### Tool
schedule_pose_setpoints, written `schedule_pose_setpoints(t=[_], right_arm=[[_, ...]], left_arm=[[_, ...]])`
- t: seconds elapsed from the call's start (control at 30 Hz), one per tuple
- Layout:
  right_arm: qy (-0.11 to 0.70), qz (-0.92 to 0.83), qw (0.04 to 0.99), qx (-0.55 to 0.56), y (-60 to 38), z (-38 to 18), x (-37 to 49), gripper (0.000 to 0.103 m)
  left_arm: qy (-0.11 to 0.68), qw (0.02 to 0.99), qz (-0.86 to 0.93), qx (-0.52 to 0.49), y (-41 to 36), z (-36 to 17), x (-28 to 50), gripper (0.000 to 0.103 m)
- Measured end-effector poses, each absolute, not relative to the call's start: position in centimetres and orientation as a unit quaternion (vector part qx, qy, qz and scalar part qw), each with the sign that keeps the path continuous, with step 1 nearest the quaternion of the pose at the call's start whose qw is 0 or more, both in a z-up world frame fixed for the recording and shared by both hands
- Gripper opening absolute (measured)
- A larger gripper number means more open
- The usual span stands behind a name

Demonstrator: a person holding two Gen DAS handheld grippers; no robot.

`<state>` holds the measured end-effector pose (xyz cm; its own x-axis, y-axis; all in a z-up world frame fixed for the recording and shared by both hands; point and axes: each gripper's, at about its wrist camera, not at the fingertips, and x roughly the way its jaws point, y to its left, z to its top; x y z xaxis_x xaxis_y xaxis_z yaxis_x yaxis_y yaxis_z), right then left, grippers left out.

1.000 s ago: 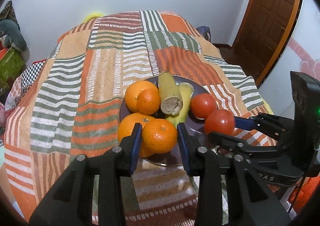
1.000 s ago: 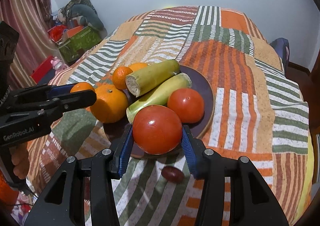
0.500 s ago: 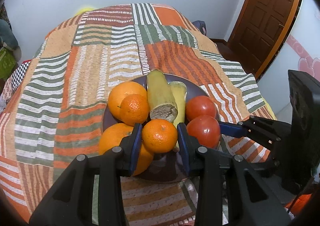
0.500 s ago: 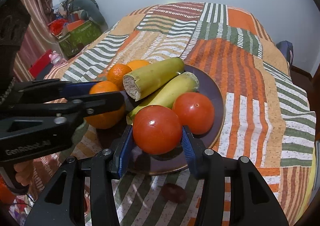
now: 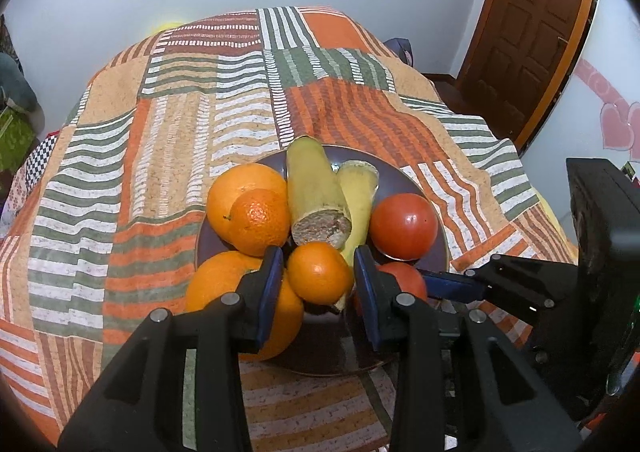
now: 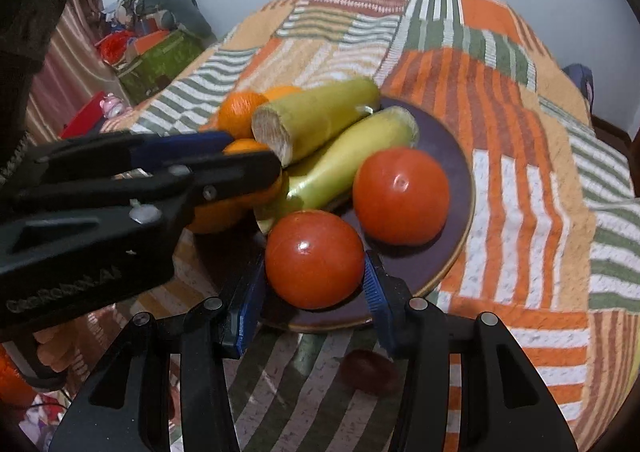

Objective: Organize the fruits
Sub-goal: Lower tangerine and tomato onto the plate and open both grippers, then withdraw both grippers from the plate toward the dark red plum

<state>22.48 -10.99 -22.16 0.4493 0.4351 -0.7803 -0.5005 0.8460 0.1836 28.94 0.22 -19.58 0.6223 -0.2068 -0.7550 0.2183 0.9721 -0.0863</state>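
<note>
my left gripper (image 5: 316,276) has a small orange (image 5: 319,272) between its jaws, which are opening, over the near side of the dark plate (image 5: 436,212) on the striped bedspread (image 5: 168,140). my right gripper (image 6: 314,284) is clamped on a tomato (image 6: 314,258) at the plate's near rim, a second tomato (image 6: 401,195) just beyond it. two bananas (image 6: 320,122) lie side by side across the middle, long axes running from the plate's far edge toward the oranges, the upper one's cut end (image 6: 272,132) facing my left gripper.
</note>
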Motion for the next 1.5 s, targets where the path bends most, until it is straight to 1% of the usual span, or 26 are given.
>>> schedule_pose_setpoints(t=[0.13, 0.4, 0.53, 0.57, 0.67, 0.7, 0.9, 1.1, 1.5], right_arm=[[0.447, 0.272, 0.851, -0.030, -11.2, -21.9, 22.7, 0.044], [0.452, 0.267, 0.850, -0.042, -11.0, -21.9, 22.7, 0.045], [0.459, 0.265, 0.847, -0.039, -11.2, -21.7, 22.7, 0.045], [0.460, 0.265, 0.847, -0.036, -11.3, -21.6, 22.6, 0.047], [0.448, 0.265, 0.854, -0.020, -12.1, -20.7, 22.2, 0.063], [0.441, 0.263, 0.858, -0.016, -12.4, -20.3, 22.0, 0.066], [0.420, 0.254, 0.871, -0.011, -13.7, -18.2, 20.9, 0.066], [0.400, 0.241, 0.884, -0.018, -14.9, -16.5, 19.5, 0.066], [0.367, 0.219, 0.903, -0.042, -16.8, -14.7, 16.4, 0.066]], left_arm=[[0.417, 0.901, -0.119, 0.011, -0.1, -19.6, 28.9, 0.044], [0.420, 0.899, -0.121, -0.005, 0.4, -19.1, 28.5, 0.046], [0.410, 0.904, -0.116, -0.008, 1.0, -18.2, 27.5, 0.051], [0.407, 0.906, -0.114, -0.009, 1.3, -17.8, 27.1, 0.051], [0.400, 0.910, -0.110, -0.010, 1.8, -17.0, 26.3, 0.052], [0.399, 0.911, -0.108, -0.011, 1.9, -16.8, 26.0, 0.052], [0.390, 0.916, -0.099, -0.015, 2.7, -15.5, 24.2, 0.052], [0.388, 0.917, -0.092, -0.015, 3.1, -15.0, 22.1, 0.055], [0.428, 0.898, -0.101, -0.012, 1.9, -16.9, 18.1, 0.056]])
